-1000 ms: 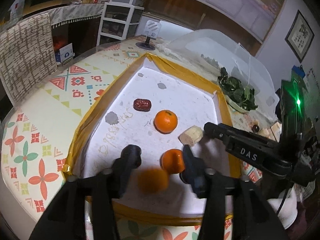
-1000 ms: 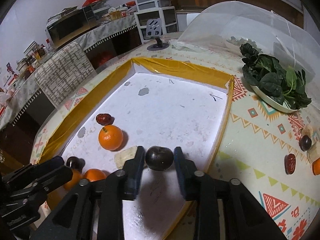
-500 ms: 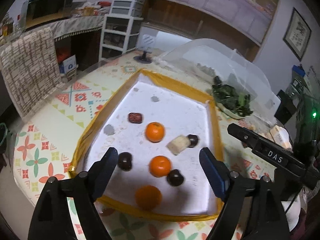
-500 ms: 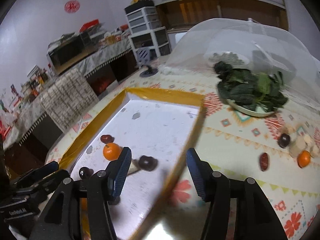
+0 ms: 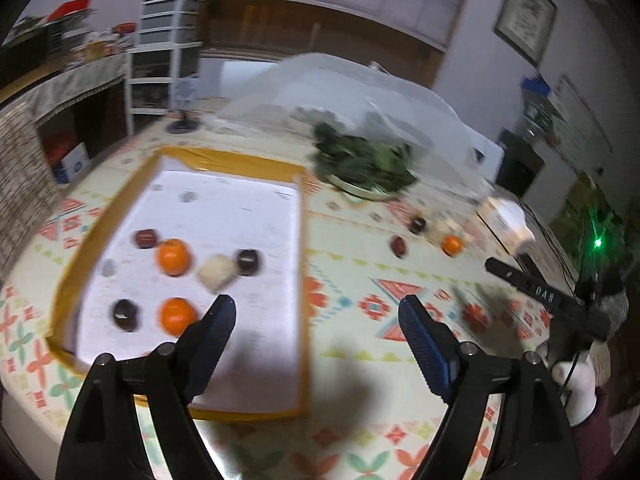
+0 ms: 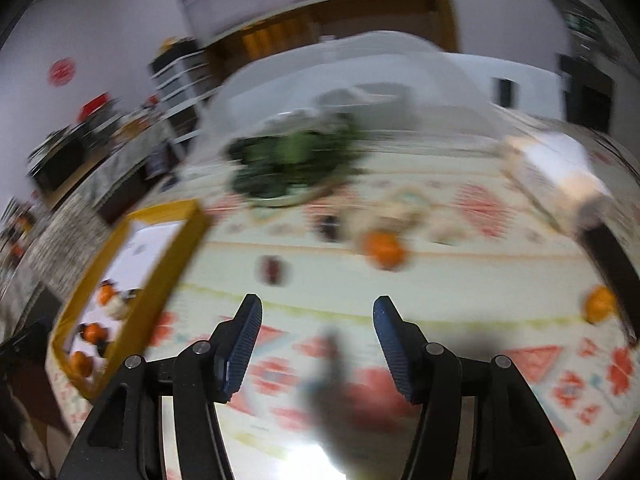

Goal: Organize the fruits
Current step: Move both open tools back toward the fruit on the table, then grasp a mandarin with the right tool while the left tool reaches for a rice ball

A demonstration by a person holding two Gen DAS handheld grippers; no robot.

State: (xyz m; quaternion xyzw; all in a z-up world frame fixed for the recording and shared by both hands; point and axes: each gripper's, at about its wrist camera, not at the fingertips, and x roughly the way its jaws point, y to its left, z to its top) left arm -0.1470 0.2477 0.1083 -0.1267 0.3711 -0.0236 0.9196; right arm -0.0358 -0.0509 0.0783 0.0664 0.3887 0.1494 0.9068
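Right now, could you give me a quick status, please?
Both hand-held grippers open, empty. Tray holds fruit; orange loose on cloth. Nothing in the way.

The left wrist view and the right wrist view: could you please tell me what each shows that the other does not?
Only the left wrist view shows the framed picture on the wall and the right gripper from the side. Only the right wrist view shows the red round ornament on the wall and an orange at the far right. Both share the yellow-rimmed tray holding fruit, the plate of greens and the mesh food cover.
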